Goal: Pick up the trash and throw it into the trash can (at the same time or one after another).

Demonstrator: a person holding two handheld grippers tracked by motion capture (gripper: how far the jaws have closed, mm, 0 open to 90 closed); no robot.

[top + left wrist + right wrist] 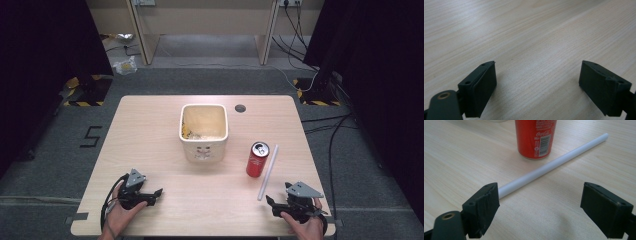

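While the high view takes in the whole scene, each gripper view shows little beyond its own jaws.
High view: pale wooden tabletop (150,125) with a cream square plastic bin (203,131) well ahead of both tongs, roughly between them; a person's hands hold the tongs at the near edge.
Left tongs (152,194): released, jaws wide apart, nothing between them; the left gripper view shows bare wood grain ahead of them (537,82).
Right tongs (273,203): released, jaws wide apart and gripping nothing (539,207).
White straight plastic tube (554,163): lies flat, its near end just beside the jaw at the left of the right gripper view, running away ahead of the right tongs.
Red cola can (535,137): upright, ahead of the right tongs, close beside the tube; whether they touch cannot be told.
Cut off: the can's top is cropped in the right gripper view; the high view shows its silver lid (259,148).
Hard to make out: yellowish scraps inside the bin, and the faint marking on its front.
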